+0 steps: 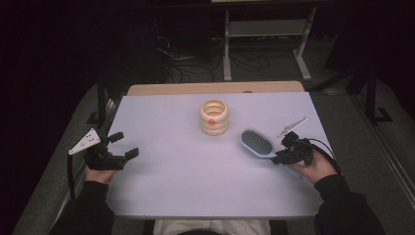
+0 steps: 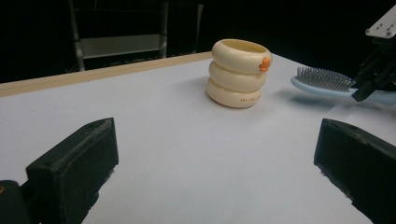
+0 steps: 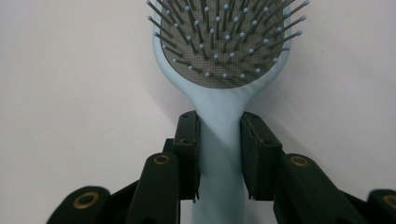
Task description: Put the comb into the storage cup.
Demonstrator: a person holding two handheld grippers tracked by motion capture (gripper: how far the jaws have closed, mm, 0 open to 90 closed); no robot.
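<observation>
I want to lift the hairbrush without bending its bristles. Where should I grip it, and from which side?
Grip the hairbrush by its narrow handle just below the head, coming in from the handle end, along its length. The bristles face up and the head is wide; the handle fits between the right tongs, which close on it there.

Room dark. Beyond the white-topped table [image 1: 161,191]: grey floor [image 1: 274,73], tangled cables [image 1: 195,66], a pale metal frame [image 1: 266,29].
</observation>
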